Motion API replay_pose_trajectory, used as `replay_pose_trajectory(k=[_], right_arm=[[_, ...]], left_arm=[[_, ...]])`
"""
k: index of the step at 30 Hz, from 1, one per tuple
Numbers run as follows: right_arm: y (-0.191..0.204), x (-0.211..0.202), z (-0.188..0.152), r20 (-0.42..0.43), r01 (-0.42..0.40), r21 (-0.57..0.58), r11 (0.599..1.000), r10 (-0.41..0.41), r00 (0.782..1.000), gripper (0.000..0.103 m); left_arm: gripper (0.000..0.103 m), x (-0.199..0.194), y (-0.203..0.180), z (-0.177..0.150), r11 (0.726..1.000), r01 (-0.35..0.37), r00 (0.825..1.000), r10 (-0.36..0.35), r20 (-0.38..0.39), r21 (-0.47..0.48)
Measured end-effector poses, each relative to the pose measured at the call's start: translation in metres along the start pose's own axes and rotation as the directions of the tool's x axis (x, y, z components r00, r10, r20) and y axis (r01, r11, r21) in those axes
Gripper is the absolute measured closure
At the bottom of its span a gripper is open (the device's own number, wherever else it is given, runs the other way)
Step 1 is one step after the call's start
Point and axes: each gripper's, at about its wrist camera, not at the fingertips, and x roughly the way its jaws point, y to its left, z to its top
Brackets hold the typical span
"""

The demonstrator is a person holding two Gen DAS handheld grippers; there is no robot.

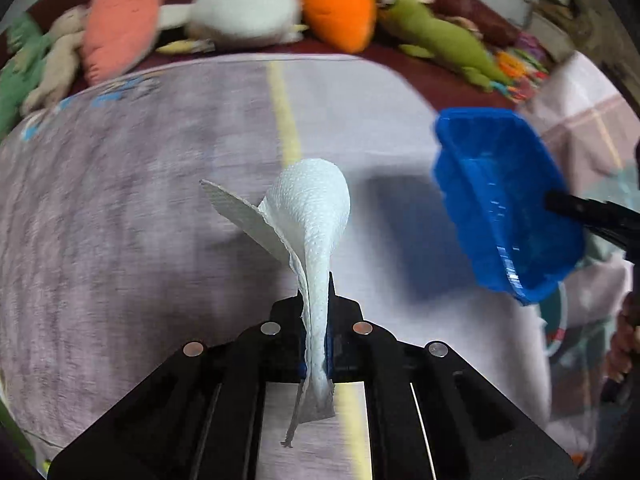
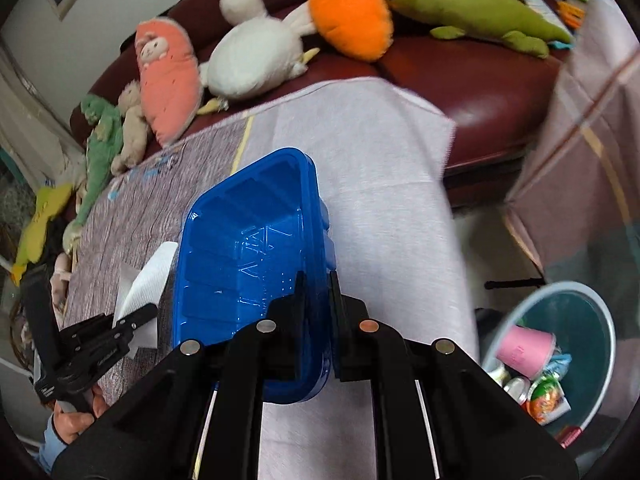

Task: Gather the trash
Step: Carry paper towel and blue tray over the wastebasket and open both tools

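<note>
Both your tools are loaded: left gripper point(image 1: 316, 316) clamped on the paper towel point(image 1: 312, 208) at frame centre, right gripper point(image 2: 316, 300) pinching the blue plastic tray point(image 2: 248, 256) by its rim. Nothing dropped yet; trash bin point(image 2: 592, 344), lower right, already holds cups. Tablecloth point(image 2: 380, 200) edge near, open floor beyond.
</note>
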Motion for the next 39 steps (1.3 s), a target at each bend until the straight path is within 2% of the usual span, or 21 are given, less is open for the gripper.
replay_pose_trajectory(k=[4,7,11,16,19,24,33,36,39], right_arm=[[-0.046,-0.036,-0.014,0.043,0.046,0.069,0.997,-0.049,0.998,0.093],[-0.079,-0.061,-0.026,0.066,0.091,0.125,0.988,-0.099,0.993,0.093],[-0.135,-0.099,-0.049,0.087,0.179,0.210,0.961,-0.201,0.976,0.093],[-0.191,-0.127,-0.078,0.079,0.255,0.289,0.923,-0.289,0.954,0.093],[-0.213,-0.132,-0.088,0.069,0.261,0.318,0.911,-0.297,0.952,0.093],[-0.235,-0.126,-0.096,0.054,0.248,0.342,0.907,-0.283,0.958,0.091],[-0.259,-0.112,-0.103,0.040,0.211,0.380,0.901,-0.244,0.969,0.076],[-0.267,-0.113,-0.105,0.041,0.205,0.397,0.895,-0.241,0.970,0.068],[-0.272,-0.116,-0.105,0.051,0.202,0.406,0.891,-0.243,0.969,0.054]], left_arm=[[0.096,0.002,-0.054,-0.001,0.995,0.077,0.997,-0.076,-0.022,0.067],[0.096,0.007,-0.103,-0.002,0.980,0.141,0.990,-0.136,-0.045,0.141],[0.096,0.016,-0.159,-0.009,0.954,0.208,0.977,-0.193,-0.087,0.216],[0.096,0.033,-0.217,-0.019,0.921,0.261,0.962,-0.225,-0.152,0.289],[0.096,0.042,-0.247,-0.026,0.904,0.276,0.957,-0.226,-0.185,0.327],[0.096,0.055,-0.277,-0.029,0.889,0.282,0.952,-0.212,-0.220,0.362],[0.096,0.073,-0.303,-0.031,0.873,0.286,0.946,-0.190,-0.265,0.395],[0.096,0.079,-0.310,-0.033,0.870,0.287,0.943,-0.182,-0.280,0.402],[0.096,0.085,-0.319,-0.034,0.867,0.289,0.940,-0.177,-0.290,0.407]])
